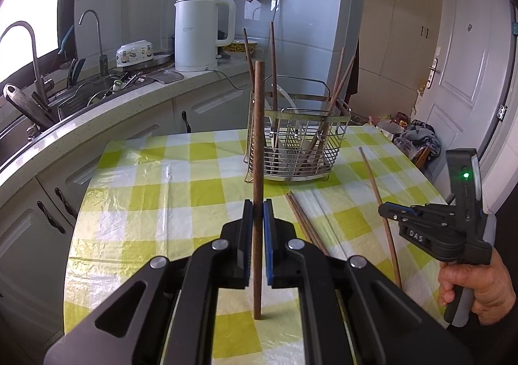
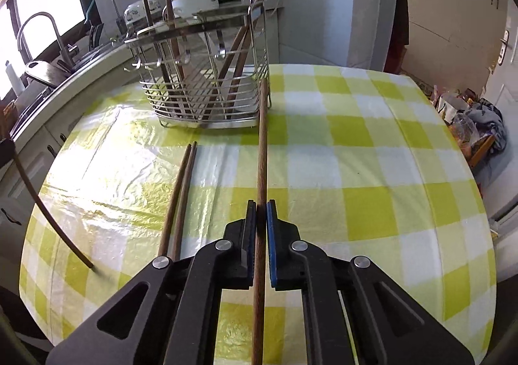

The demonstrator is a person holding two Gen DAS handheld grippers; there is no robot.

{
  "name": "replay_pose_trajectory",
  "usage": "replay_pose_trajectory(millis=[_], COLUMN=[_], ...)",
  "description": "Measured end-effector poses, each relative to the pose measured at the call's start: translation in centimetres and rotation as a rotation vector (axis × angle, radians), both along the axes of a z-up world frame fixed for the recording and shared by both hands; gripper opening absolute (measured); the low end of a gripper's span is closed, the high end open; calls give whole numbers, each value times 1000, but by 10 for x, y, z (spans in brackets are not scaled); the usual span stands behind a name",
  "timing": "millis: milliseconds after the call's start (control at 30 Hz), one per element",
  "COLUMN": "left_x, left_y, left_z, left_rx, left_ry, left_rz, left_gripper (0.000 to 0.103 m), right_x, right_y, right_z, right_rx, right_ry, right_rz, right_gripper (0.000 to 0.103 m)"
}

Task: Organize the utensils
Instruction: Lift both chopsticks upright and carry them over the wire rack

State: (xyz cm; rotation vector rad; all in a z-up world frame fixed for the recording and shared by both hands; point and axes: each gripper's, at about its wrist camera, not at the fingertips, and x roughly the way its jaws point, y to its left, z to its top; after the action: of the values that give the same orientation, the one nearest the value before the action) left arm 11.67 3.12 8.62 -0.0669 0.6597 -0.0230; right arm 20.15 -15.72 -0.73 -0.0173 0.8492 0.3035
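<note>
My left gripper point(image 1: 258, 212) is clamped on a dark wooden chopstick point(image 1: 258, 151), the blue pads pressed against it on both sides; the stick stands upright between them, its lower tip close over the green-and-white checked tablecloth point(image 1: 145, 190), though I cannot tell whether it touches. My right gripper point(image 2: 261, 212) is likewise closed on a second chopstick point(image 2: 262, 144), which runs forward along my fingers with its far end reaching the near right corner of the wire utensil basket point(image 2: 207, 96). That basket stands toward the far edge of the table, on the side nearest the kitchen counter, and already holds several chopsticks point(image 2: 168, 25) leaning at different angles, some on its left side and some on its right. A pair of chopsticks point(image 2: 179, 193) lies flat on the cloth side by side, touching each other, just left of my right gripper and between it and the basket. In the left wrist view my right hand point(image 1: 476, 287) is wrapped around its gripper's handle near the right edge of the table. A white kettle point(image 1: 202, 34) stands on the counter behind the basket.
</note>
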Motion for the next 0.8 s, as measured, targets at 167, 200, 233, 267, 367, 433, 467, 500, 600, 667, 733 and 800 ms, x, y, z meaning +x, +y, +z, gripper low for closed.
replay_pose_trajectory(millis=[167, 200, 233, 267, 367, 433, 467, 500, 600, 667, 733, 800], left_x=[-1, -1, -1, -1, -2, -2, -3, -3, -1, 1, 6, 11], left_y=[-4, -5, -6, -7, -10, -11, -11, -11, -11, -11, -8, -6], left_z=[4, 5, 6, 7, 9, 11, 11, 12, 11, 11, 14, 22], left_rx=[6, 6, 7, 9, 12, 10, 9, 7, -4, -5, -35, -57], left_ry=[-7, -9, -11, -13, -19, -23, -24, -24, -20, -17, -13, -18], left_rz=[-7, -8, -10, -12, -17, -18, -20, -22, -26, -30, -48, -63], left_gripper=[7, 7, 7, 7, 7, 7, 7, 6, 6, 6, 6, 6], right_x=[-18, -22, -25, -28, -36, -40, -41, -41, -42, -41, -37, -34], right_y=[-14, -16, -16, -17, -22, -22, -23, -23, -23, -23, -21, -19], right_z=[27, 32, 37, 42, 55, 62, 64, 65, 66, 68, 74, 83], right_rx=[31, 37, 40, 44, 57, 58, 58, 57, 63, 63, 68, 67], right_ry=[-51, -62, -71, -82, -110, -126, -130, -134, -132, -132, -133, -149], right_rz=[2, 4, 5, 8, 13, 17, 18, 18, 23, 25, 32, 33], right_gripper=[7, 7, 7, 7, 7, 7, 7, 7, 7, 7, 7, 7])
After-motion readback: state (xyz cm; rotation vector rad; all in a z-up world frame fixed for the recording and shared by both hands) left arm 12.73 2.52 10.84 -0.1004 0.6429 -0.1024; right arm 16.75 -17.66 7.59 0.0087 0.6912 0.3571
